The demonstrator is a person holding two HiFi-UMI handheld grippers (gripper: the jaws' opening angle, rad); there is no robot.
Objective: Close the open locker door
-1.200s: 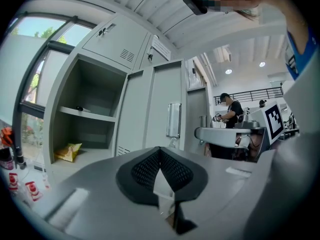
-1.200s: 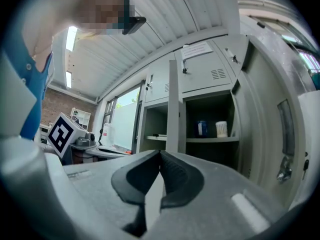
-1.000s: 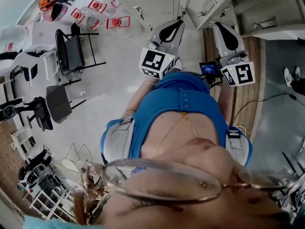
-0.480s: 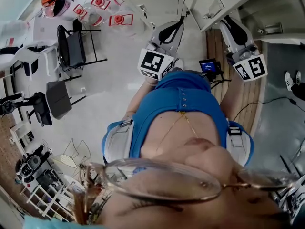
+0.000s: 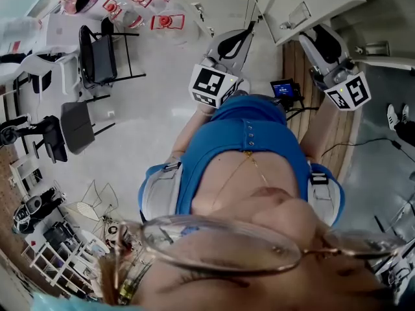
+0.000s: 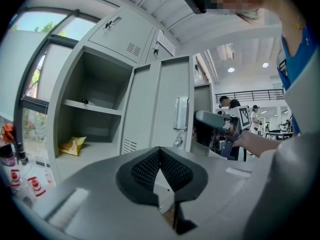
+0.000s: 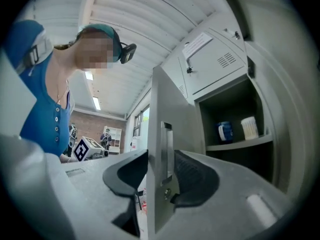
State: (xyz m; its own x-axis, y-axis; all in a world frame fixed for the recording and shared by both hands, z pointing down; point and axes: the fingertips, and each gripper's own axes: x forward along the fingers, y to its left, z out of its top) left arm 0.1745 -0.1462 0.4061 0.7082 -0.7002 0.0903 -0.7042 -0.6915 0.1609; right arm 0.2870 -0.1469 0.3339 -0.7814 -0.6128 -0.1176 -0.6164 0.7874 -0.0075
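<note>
Left compartment [image 6: 100, 81]: open, with a yellow snack bag [image 6: 72, 145] on its floor.
Right compartment [image 7: 235, 101]: a blue container [image 7: 224, 131] beside a white cup [image 7: 249, 127] on the shelf.
Locker door [image 7: 160, 99]: stood ajar, edge-on between the right gripper's [image 7: 160, 169] opening jaws.
Left gripper [image 6: 160, 170]: jaws together, empty.

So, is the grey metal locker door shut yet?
Open: the grey metal locker door stands edge-on between the right gripper's opening fingers, shelved compartment exposed.

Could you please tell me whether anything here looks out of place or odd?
The grey metal locker door stands open, its edge and handle between the right gripper's opening jaws, not yet gripped. A crumpled yellow snack bag lies in another open compartment; nothing looks spilled or damaged.
</note>
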